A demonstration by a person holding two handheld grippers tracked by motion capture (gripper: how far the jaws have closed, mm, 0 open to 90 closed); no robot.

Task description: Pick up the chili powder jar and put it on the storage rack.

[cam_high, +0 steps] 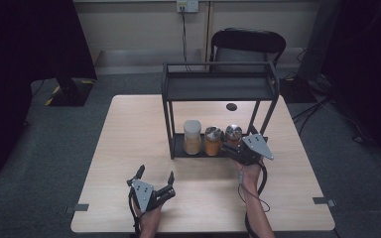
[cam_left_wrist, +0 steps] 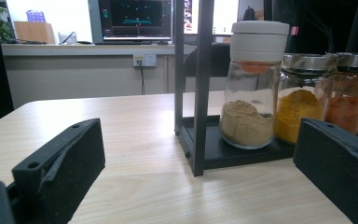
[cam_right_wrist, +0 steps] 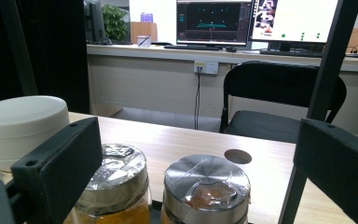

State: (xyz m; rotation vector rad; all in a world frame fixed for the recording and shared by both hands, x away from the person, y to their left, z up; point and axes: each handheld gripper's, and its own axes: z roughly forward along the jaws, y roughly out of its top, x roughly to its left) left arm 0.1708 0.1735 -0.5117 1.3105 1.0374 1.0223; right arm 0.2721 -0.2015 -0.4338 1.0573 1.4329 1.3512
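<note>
**Right gripper poised over end jar: tipping and post-strike risk**

Right gripper (cam_high: 239,147): jaws spread wide, nothing between them, hovering above the steel-lidded jar (cam_right_wrist: 206,186) of red-orange spice. That jar stands at the right end of the rack's lower shelf (cam_high: 178,150), just beside the yellow-spice jar (cam_right_wrist: 115,175); the white-capped jar (cam_high: 192,137) sits at the left of the row.

Left gripper (cam_high: 155,176): jaws also spread, empty, resting low over the table (cam_high: 129,129), well apart from the rack.

Risks, judged:
- Jars stand close together; a jaw descending between them could nudge the yellow-spice jar over.
- The rack post (cam_right_wrist: 314,102) stands near the right jaw; a sideways approach may strike it and shift the rack.
- The smooth lid may slip if gripped too high.
</note>
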